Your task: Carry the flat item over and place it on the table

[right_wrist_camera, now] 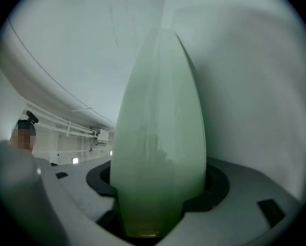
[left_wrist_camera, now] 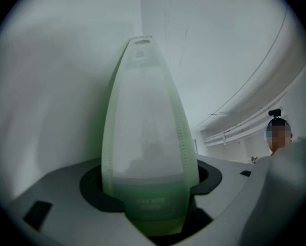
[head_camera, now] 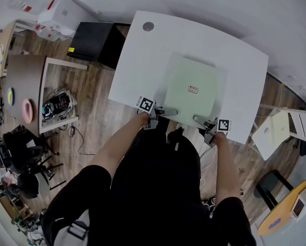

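A pale green flat board lies on the white table, its near edge at the table's front edge. My left gripper is at the board's near-left edge and my right gripper at its near-right edge. In the left gripper view the board stands edge-on between the jaws of the left gripper, with a dark slit showing beside it on the right. The right gripper view shows the board filling the jaws of the right gripper.
A black cabinet stands left of the table, with a wooden desk and a bundle of cables farther left. White boxes sit to the right. A person stands far off by the wall.
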